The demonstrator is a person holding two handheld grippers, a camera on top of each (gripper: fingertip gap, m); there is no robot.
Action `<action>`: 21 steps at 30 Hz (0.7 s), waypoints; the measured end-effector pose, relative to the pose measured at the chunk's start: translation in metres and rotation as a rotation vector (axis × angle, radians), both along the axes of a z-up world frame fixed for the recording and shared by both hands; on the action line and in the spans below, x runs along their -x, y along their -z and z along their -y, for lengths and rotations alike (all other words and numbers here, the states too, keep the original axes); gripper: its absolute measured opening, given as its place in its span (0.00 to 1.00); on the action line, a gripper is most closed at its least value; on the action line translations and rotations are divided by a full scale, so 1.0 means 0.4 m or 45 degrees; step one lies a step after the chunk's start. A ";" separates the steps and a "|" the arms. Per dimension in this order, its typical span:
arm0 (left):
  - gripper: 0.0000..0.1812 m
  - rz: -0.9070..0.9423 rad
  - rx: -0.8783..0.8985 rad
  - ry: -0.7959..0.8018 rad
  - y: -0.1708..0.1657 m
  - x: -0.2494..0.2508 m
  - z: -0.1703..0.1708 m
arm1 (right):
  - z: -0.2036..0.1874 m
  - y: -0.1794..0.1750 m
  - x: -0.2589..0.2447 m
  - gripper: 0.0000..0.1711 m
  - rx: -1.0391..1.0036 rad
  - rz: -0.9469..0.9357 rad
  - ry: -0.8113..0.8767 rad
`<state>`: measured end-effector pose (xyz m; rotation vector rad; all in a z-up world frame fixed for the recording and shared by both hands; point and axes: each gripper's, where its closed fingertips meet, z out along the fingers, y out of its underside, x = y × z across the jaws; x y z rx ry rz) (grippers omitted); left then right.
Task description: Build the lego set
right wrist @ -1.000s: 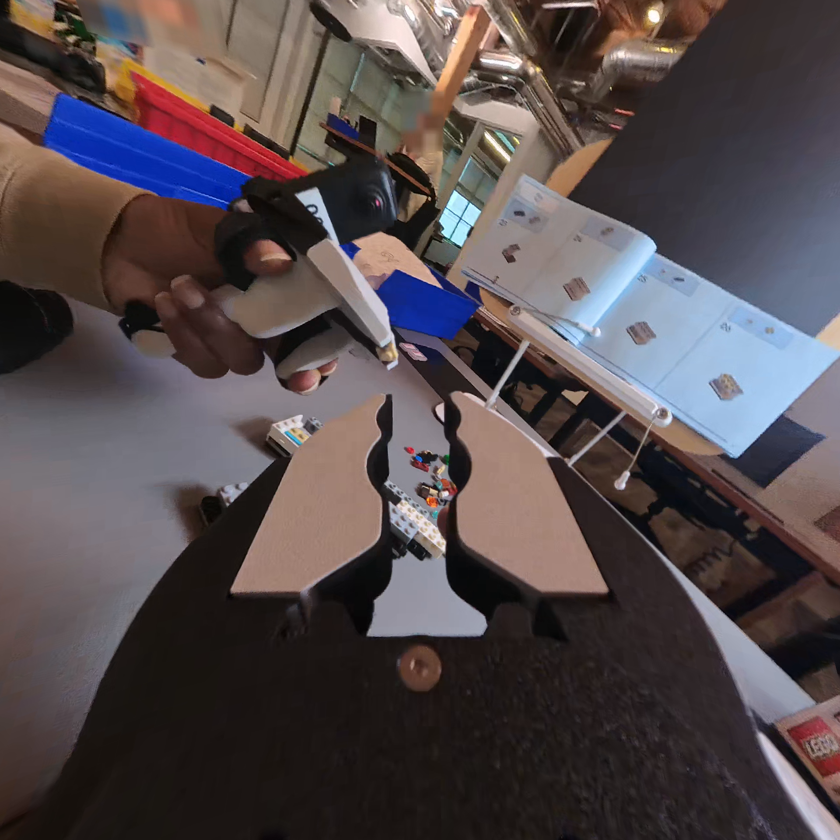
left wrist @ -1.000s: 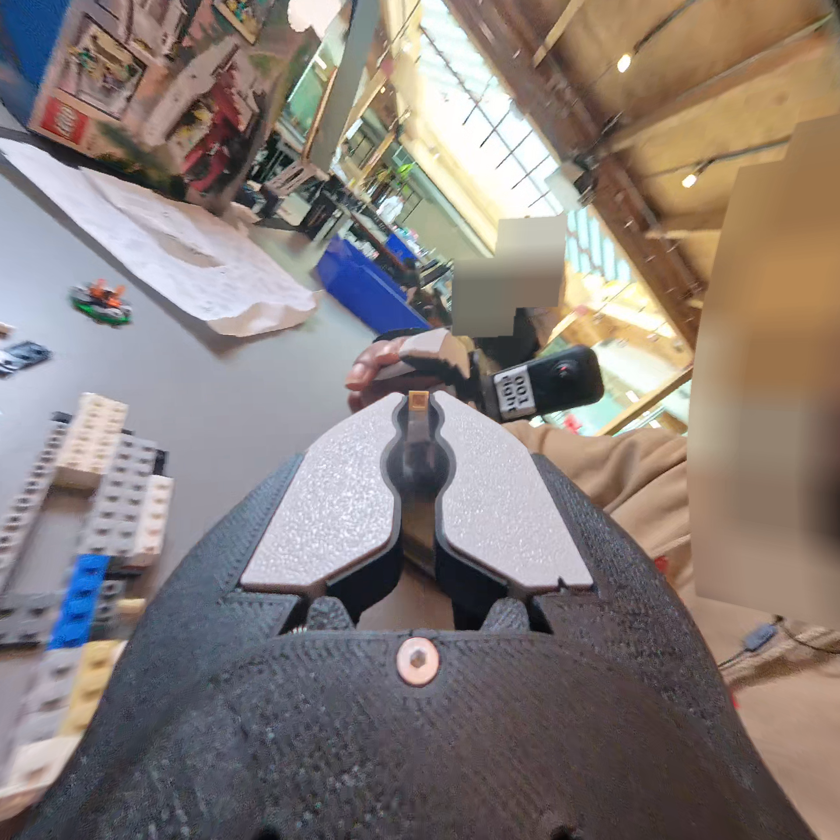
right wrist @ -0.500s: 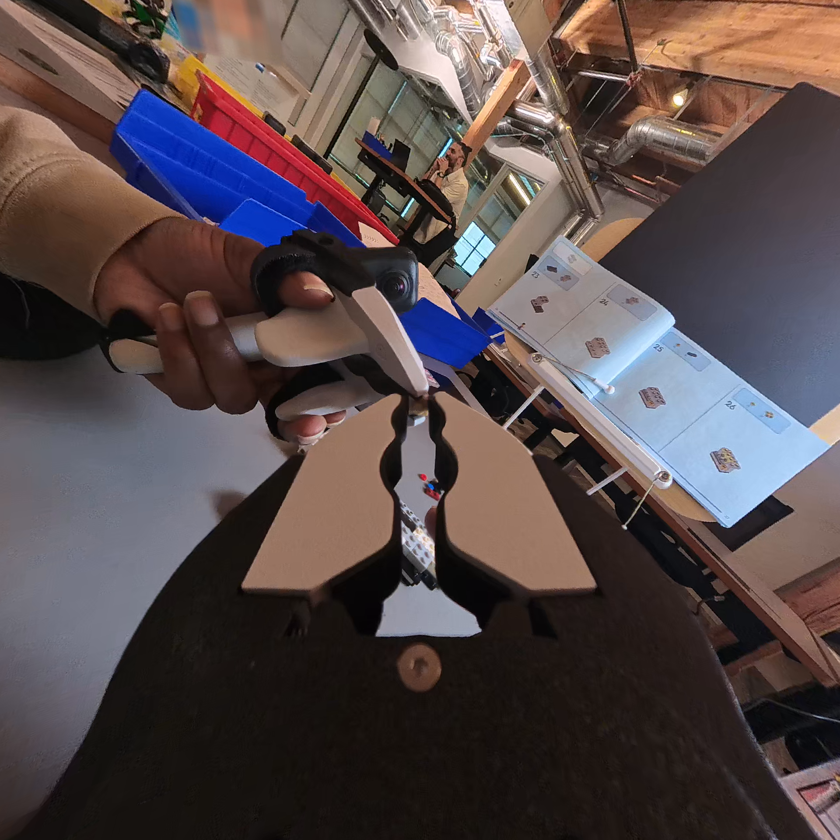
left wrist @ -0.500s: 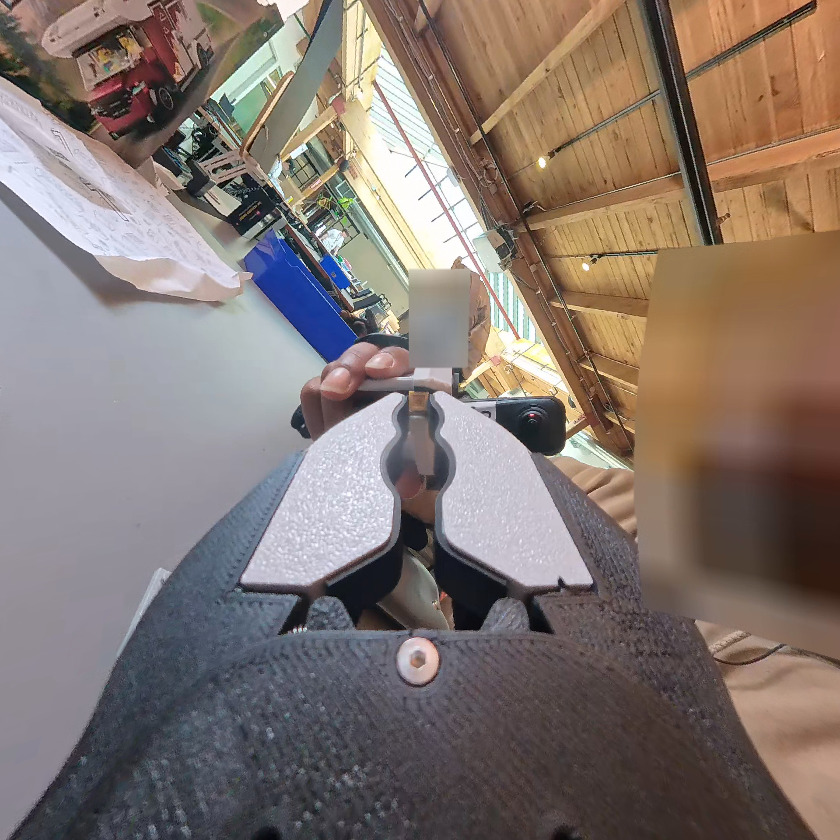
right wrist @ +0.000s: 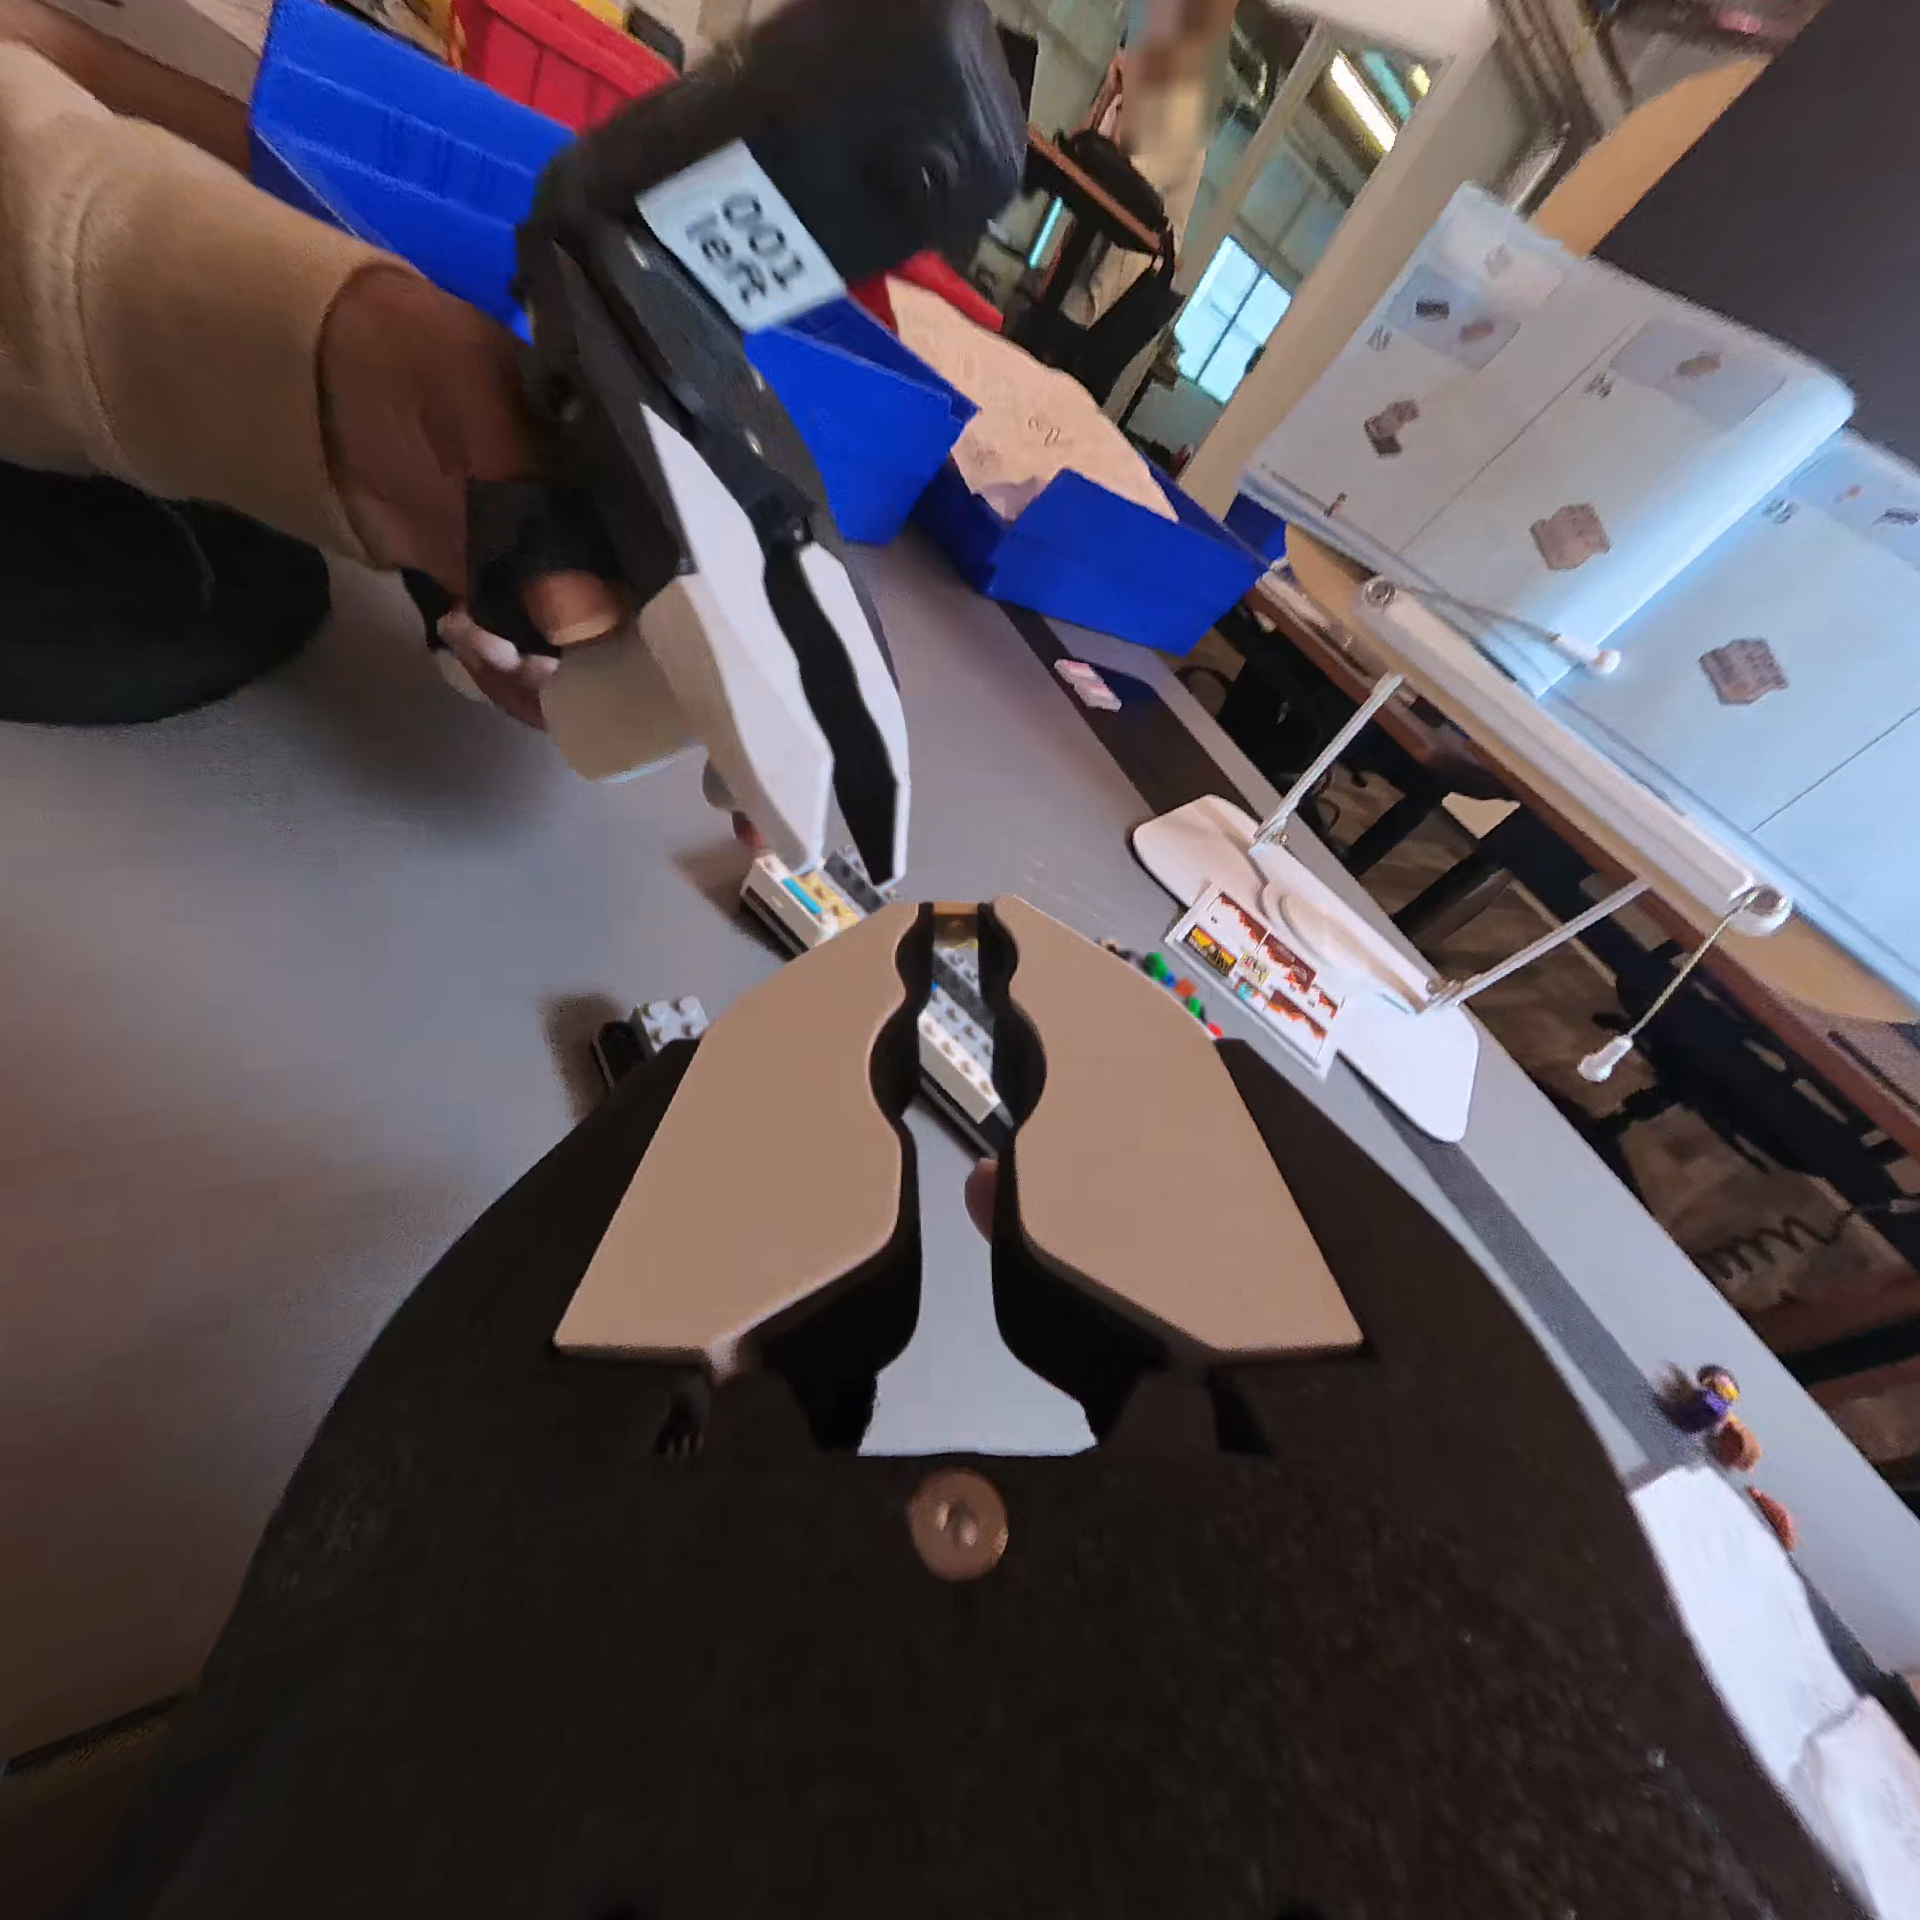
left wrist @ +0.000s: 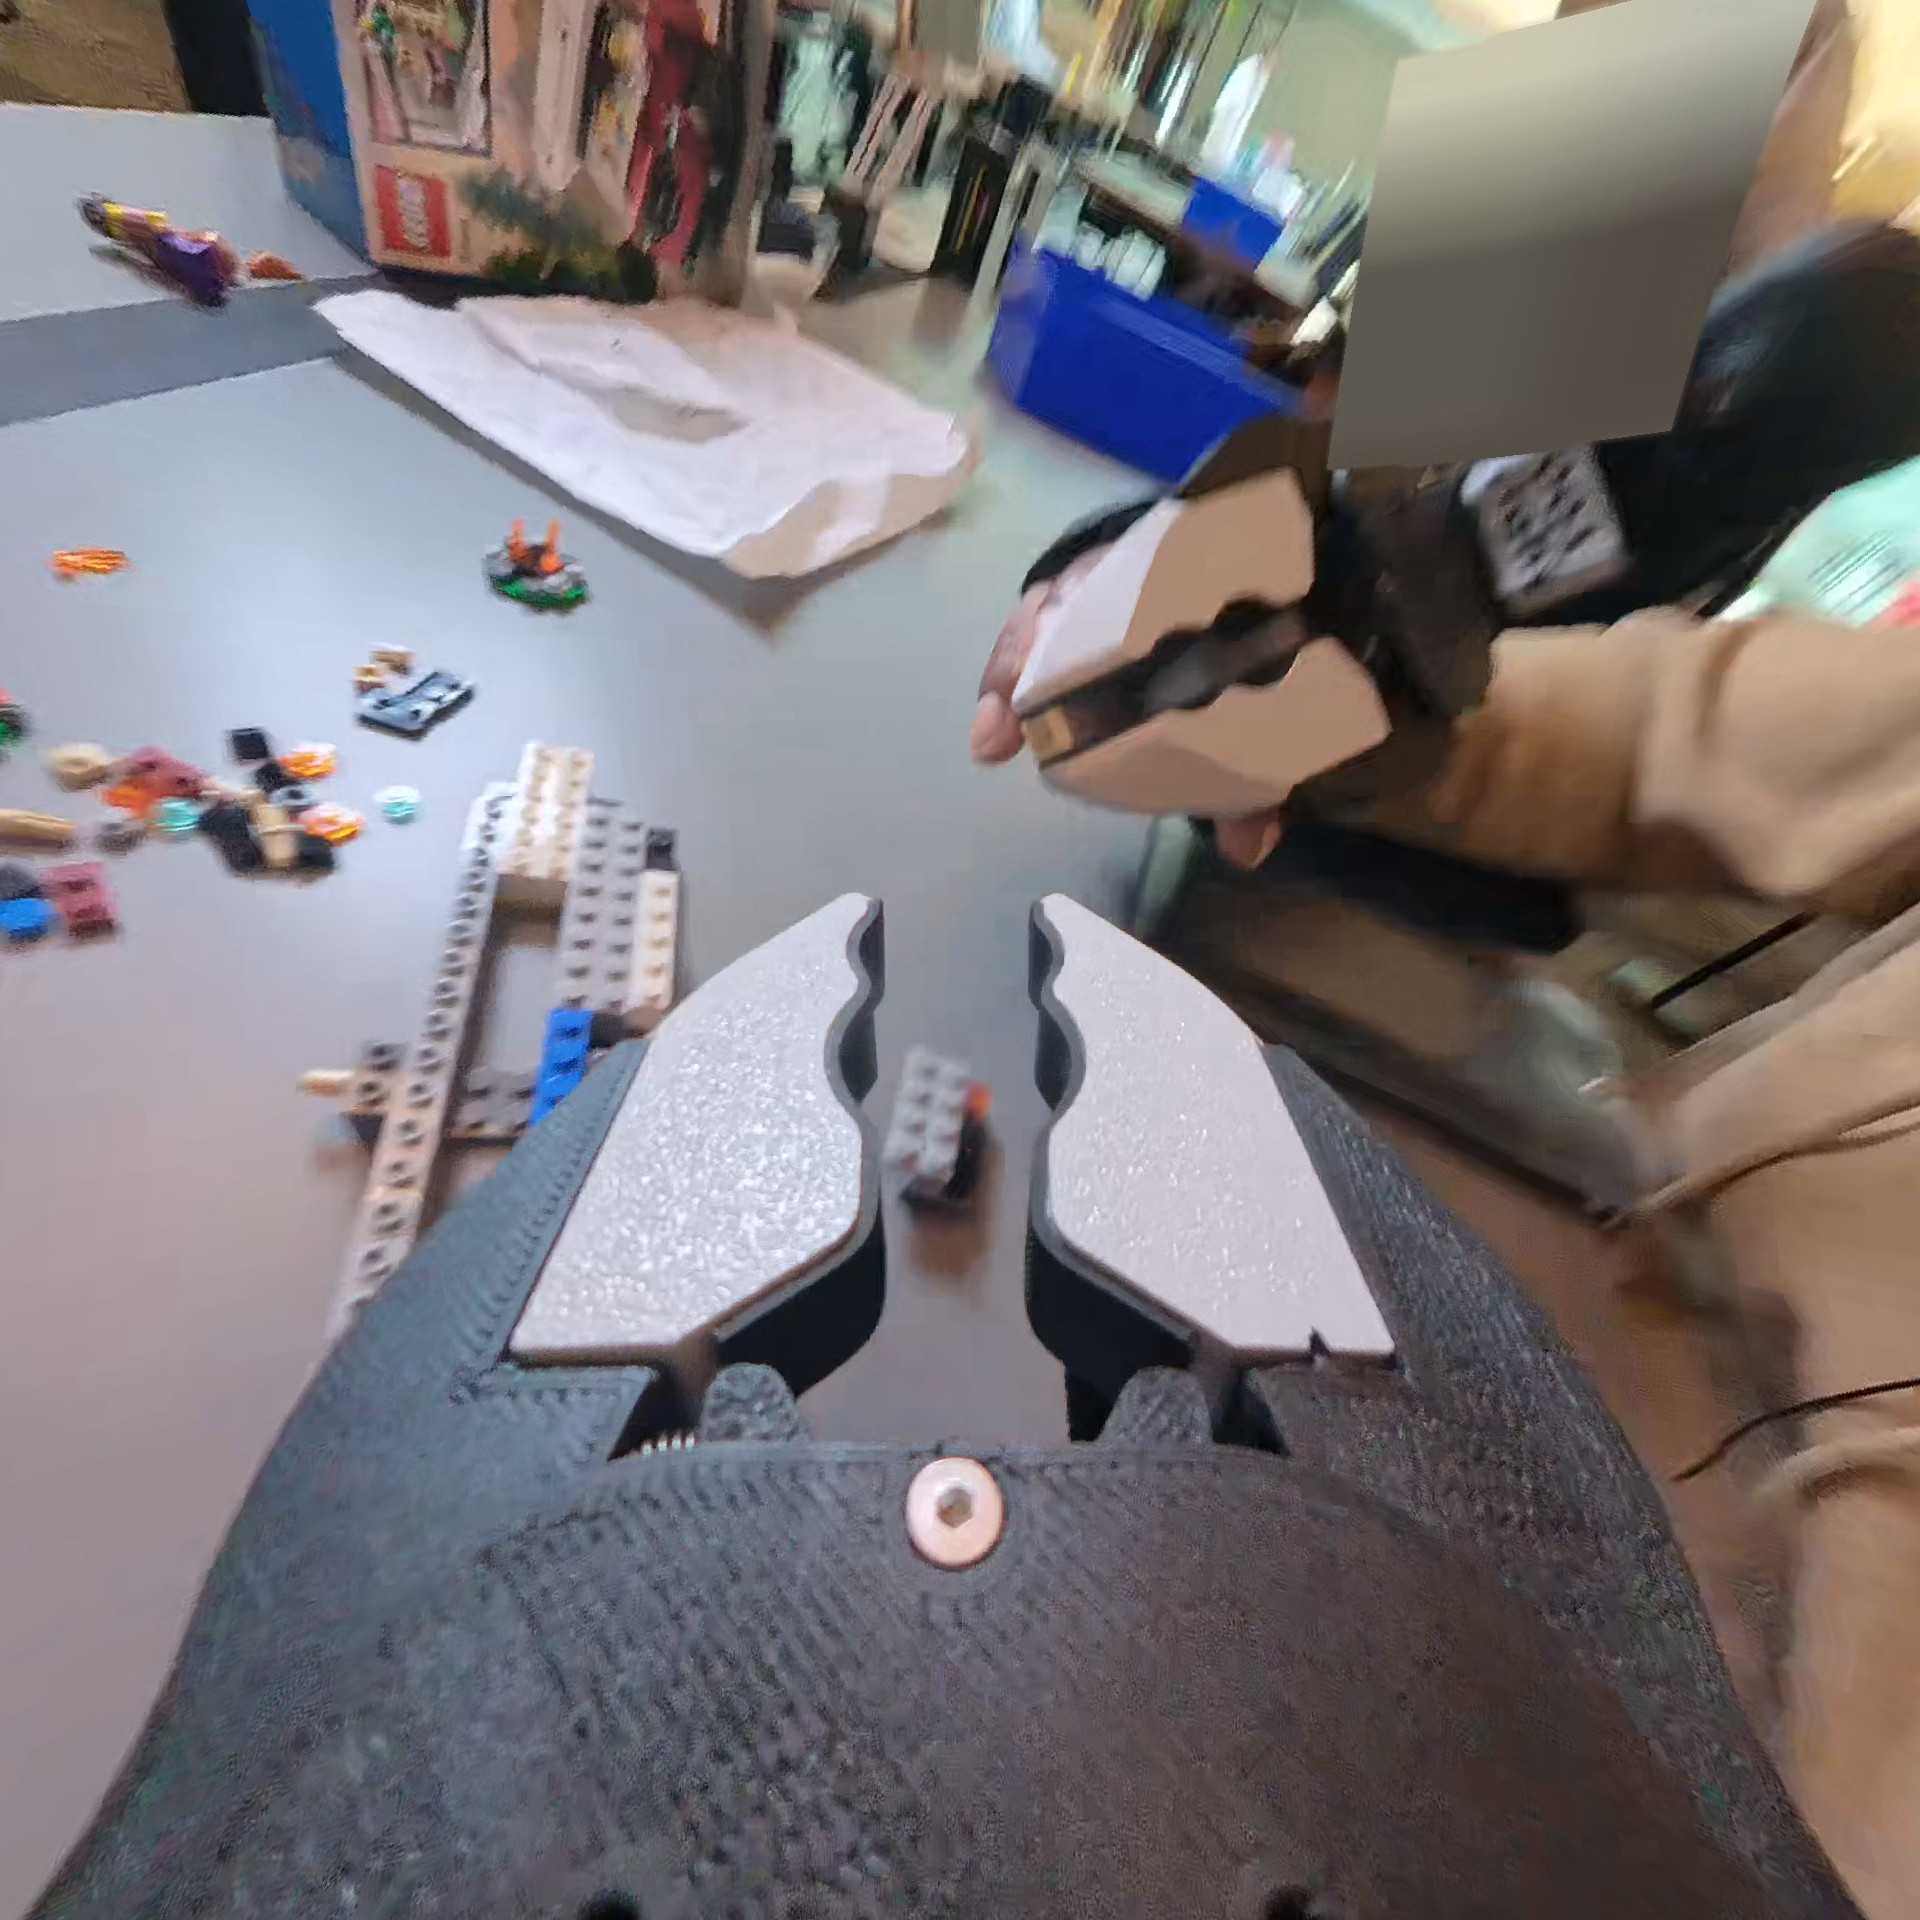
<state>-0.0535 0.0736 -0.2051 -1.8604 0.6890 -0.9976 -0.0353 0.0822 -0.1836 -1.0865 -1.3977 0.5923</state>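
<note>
In the left wrist view, the left gripper [left wrist: 956, 920], with black body and grey textured pads, has its fingers spread apart and holds nothing. Between them, on the grey table [left wrist: 260, 1195], lies a small grey studded brick piece with a black and orange part [left wrist: 935, 1127]; the fingers do not touch it. Just left of the left finger is the long grey, tan and blue studded lego frame [left wrist: 520, 966], lying flat. Further left there is a scatter of small loose lego parts in orange, red, black and blue [left wrist: 177, 810], and beyond it a small round green and orange build [left wrist: 535, 571]. To the right, the right gripper [left wrist: 1039, 717] is held by a hand in a tan sleeve [left wrist: 1621, 748], above the table. Far behind lie a crumpled white paper sheet [left wrist: 665, 416] and the printed lego box [left wrist: 520, 135].

In the right wrist view, the right gripper [right wrist: 956, 912] with tan pads has its fingers narrow, pinching a small tan and dark piece [right wrist: 954, 925] at the tips. Below the tips is the lego frame [right wrist: 961, 1039]. Beyond, the left gripper [right wrist: 862, 862] points down close to a white and grey block group [right wrist: 805, 899]; whether they touch I cannot tell. To the right, a white wire stand [right wrist: 1382, 1018] holds an open light blue instruction booklet [right wrist: 1662, 499]. Blue plastic bins [right wrist: 1091, 551] stand at the far side.
</note>
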 end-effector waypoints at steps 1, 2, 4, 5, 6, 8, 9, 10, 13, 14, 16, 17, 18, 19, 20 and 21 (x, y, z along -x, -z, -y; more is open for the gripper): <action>0.16 -0.145 -0.039 -0.006 0.029 0.012 0.001 | -0.008 0.016 0.000 0.05 0.026 0.038 0.013; 0.17 -0.275 -0.063 -0.006 0.058 0.022 0.003 | -0.015 0.029 0.000 0.05 0.046 0.066 0.024; 0.18 -0.487 -0.093 0.004 0.110 0.039 0.009 | -0.023 0.051 0.000 0.05 0.085 0.113 0.032; 0.18 -0.570 -0.104 0.014 0.131 0.043 0.012 | -0.025 0.059 0.001 0.05 0.099 0.127 0.033; 0.19 -0.627 -0.109 0.035 0.147 0.043 0.018 | -0.025 0.064 0.001 0.04 0.108 0.135 0.032; 0.18 -0.617 -0.101 0.062 0.149 0.029 0.026 | -0.023 0.072 0.002 0.05 0.128 0.152 0.026; 0.18 -0.626 -0.089 0.069 0.152 0.027 0.029 | -0.022 0.077 0.003 0.05 0.138 0.159 0.024; 0.18 -0.632 -0.096 0.071 0.153 0.026 0.030 | -0.020 0.082 0.003 0.05 0.148 0.168 0.019; 0.19 -0.637 -0.072 0.109 0.153 0.025 0.044 | -0.016 0.098 0.005 0.05 0.154 0.207 0.010; 0.20 -0.629 -0.072 0.112 0.150 0.025 0.047 | -0.014 0.102 0.006 0.05 0.156 0.218 0.004; 0.19 -0.604 -0.072 0.132 0.139 0.023 0.056 | -0.006 0.108 0.009 0.05 0.173 0.234 -0.013; 0.19 -0.587 -0.072 0.136 0.132 0.024 0.059 | -0.002 0.111 0.010 0.05 0.181 0.241 -0.020; 0.18 -0.576 -0.065 0.140 0.127 0.027 0.063 | 0.002 0.115 0.011 0.05 0.187 0.250 -0.029; 0.18 -0.577 -0.047 0.157 0.128 0.030 0.070 | 0.007 0.118 0.013 0.05 0.192 0.262 -0.043; 0.18 -0.590 -0.026 0.176 0.136 0.035 0.080 | 0.015 0.122 0.014 0.05 0.198 0.280 -0.070; 0.18 -0.612 -0.010 0.189 0.147 0.039 0.086 | 0.028 0.128 0.016 0.05 0.207 0.310 -0.114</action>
